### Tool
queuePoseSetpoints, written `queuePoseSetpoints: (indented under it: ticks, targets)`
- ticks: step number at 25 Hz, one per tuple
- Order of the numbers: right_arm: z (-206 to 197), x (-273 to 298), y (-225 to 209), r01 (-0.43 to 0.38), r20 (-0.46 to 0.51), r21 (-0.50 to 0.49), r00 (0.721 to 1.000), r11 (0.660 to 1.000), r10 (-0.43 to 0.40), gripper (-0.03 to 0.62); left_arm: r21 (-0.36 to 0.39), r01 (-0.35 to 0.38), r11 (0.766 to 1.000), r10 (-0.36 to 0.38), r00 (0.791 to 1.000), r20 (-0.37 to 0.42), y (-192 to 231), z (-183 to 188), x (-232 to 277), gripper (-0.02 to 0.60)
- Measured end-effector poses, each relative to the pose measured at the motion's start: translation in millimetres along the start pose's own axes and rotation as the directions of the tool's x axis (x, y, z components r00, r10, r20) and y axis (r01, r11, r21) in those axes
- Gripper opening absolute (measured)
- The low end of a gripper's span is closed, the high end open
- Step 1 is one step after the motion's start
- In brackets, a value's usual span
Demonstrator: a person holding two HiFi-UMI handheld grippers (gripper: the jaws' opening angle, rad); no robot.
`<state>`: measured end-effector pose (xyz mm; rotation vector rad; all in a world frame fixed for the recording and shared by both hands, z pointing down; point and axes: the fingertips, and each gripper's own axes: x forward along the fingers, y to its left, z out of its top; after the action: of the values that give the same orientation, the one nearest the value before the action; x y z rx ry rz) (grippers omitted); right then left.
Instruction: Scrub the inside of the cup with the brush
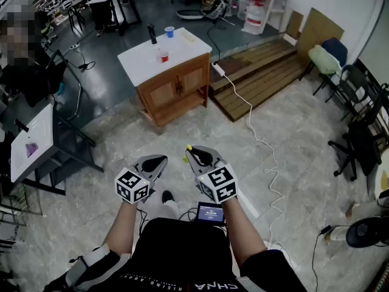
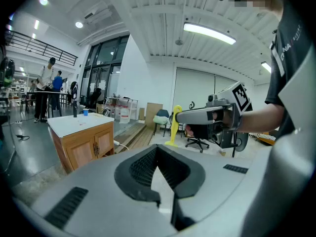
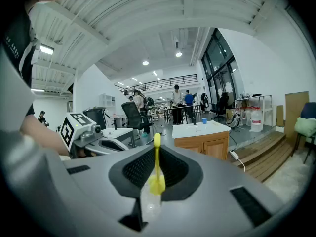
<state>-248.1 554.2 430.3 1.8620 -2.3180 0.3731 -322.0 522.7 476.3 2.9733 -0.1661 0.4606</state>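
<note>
My right gripper is shut on a yellow brush, whose handle sticks up between the jaws; its yellow tip shows in the head view. From the left gripper view the brush hangs from the right gripper. My left gripper is shut with nothing in it, its jaws meeting in a point. Both are held at waist height, far from the cups. A blue cup and a red cup stand on the white-topped wooden cabinet ahead.
A dark bottle stands beside the blue cup. A low wooden platform lies right of the cabinet, and a white cable runs across the floor. Office chairs stand at the right, a small white table at the left.
</note>
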Motion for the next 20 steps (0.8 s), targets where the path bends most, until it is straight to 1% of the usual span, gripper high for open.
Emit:
queuePoseSetpoints:
  ticks: [20]
  targets:
    - [-1.1, 2.1, -0.1, -0.014, 0.006, 0.024, 1.0, 1.0, 0.014, 0.039, -0.004, -0.002, 1.0, 0.002, 1.0, -0.007, 3.6, -2.2, 2.4, 0.003]
